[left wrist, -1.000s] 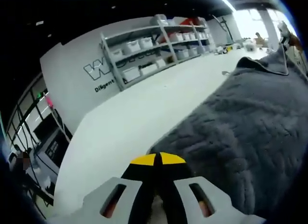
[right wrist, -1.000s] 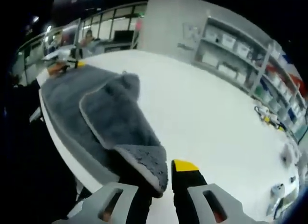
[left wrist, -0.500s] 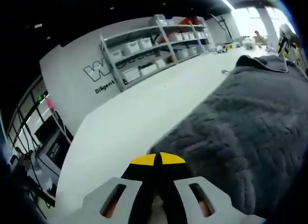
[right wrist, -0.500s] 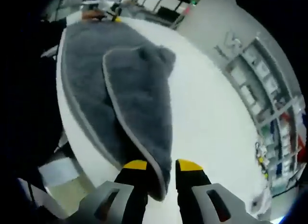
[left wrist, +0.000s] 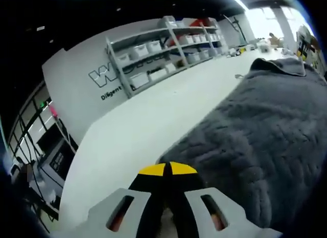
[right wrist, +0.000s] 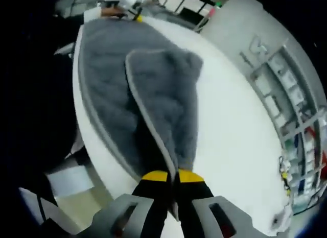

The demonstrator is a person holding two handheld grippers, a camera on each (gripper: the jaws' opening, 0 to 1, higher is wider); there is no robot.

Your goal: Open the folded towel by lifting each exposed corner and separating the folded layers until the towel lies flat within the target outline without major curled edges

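Pinching the top layer's pale-bound edge of the dark grey fluffy towel (right wrist: 153,95) on the white bench (right wrist: 230,125), the right hand-held gripper (right wrist: 172,175) looks set to peel it open, while the left hand-held gripper (left wrist: 167,169) stays clenched at the towel's far edge.

A dark grey plush towel (right wrist: 110,90) with a pale bound edge lies along the near side of the white surface (right wrist: 230,125). Its upper layer is folded over the lower one, the raised flap narrowing to a corner pinched in the right tongs (right wrist: 172,175), held off the surface
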